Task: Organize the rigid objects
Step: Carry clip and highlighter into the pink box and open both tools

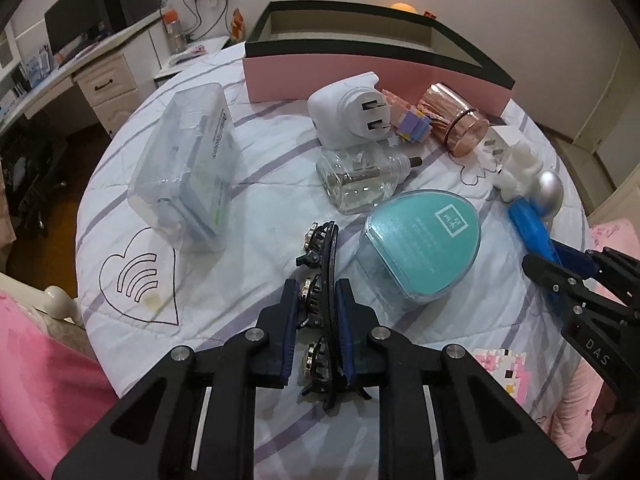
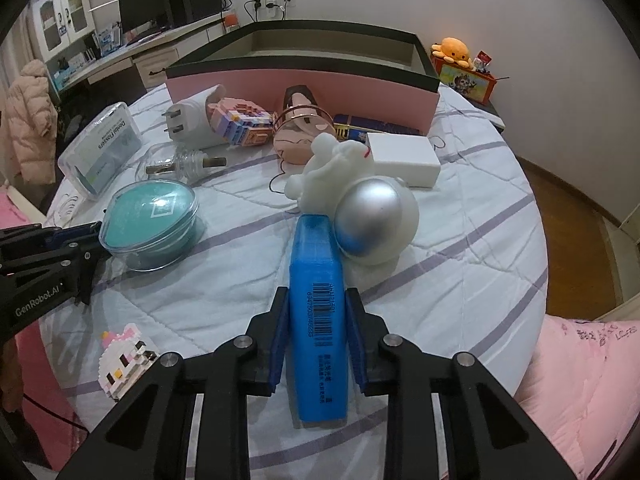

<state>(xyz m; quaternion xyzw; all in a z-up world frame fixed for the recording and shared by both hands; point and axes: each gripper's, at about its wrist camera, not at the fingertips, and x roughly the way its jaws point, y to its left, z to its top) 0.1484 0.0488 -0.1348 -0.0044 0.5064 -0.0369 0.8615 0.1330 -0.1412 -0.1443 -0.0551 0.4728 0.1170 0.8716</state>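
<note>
**On the quilted surface: both jaws loaded, the box yet to be filled**

On the round surface (image 1: 248,152) covered with a striped quilt, the loose items lie scattered in front of the pink box (image 1: 360,76), which stands open at the far edge, probably as the place they are meant to go.

Farthest left lies the clear dental-floss case (image 1: 184,168) on its side, well apart from the grippers. Next comes the left gripper (image 1: 318,320), whose jaws are narrowed onto a black hair clip (image 1: 320,280) studded with metal ornaments; the blue pads press its two flanks, and the clip's long curve runs forward between them. The grip sits near the clip's middle, likely so it will not swing when lifted. Just beyond are a clear glass bottle (image 1: 356,184) with a white plug adapter (image 1: 348,112) resting against it, then the teal oval case (image 1: 424,244), near the clip but not touching it.

Further right, a rose-gold cup (image 1: 456,120) lies tipped over near the box wall. The right gripper (image 2: 316,332) has its jaws closed partway on a blue rectangular case (image 2: 316,320), barcode upward, pads flat against its long sides. The case's far end touches a white figurine with a silver helmet (image 2: 360,208), so pulling clear may nudge it. Whether the case is off the quilt I cannot tell.
</note>
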